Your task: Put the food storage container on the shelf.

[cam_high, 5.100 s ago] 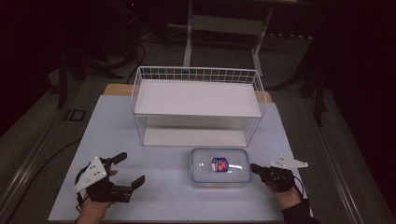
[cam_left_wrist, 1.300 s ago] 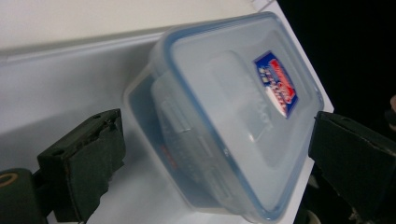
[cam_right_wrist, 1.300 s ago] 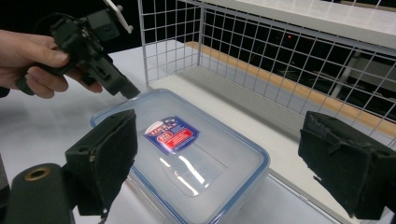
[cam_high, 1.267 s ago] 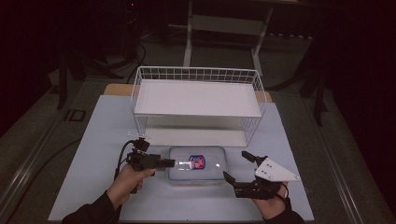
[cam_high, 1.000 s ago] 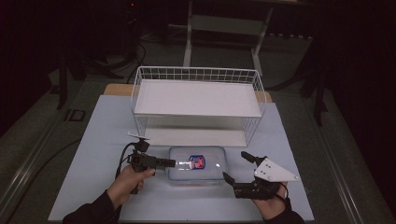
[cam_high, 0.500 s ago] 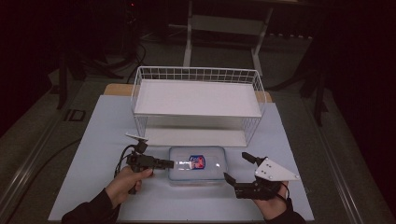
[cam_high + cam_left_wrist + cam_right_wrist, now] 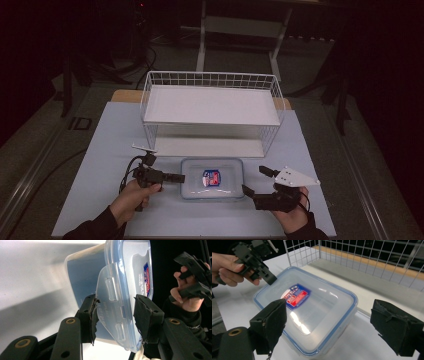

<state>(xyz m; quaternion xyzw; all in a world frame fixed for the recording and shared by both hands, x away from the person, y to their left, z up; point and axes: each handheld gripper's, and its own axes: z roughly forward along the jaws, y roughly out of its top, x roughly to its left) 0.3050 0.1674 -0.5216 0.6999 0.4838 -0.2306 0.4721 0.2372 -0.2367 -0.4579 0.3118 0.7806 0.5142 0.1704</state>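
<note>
Left gripper (image 7: 115, 312) has just been closing on the box's (image 7: 212, 178) left lid flap (image 7: 112, 312), right gripper (image 7: 329, 327) waits wide open and empty, lid not unclipped yet.

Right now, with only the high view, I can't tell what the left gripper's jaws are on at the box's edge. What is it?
Observer: The left gripper has just been closing on the lid's latch flap; both pads look pressed against it.
Operator: Is the flap locked down?
Observer: No, it appears swung out from the container wall.
Operator: And the right gripper?
Observer: Open, the right gripper straddles a container corner, touching nothing.
</note>
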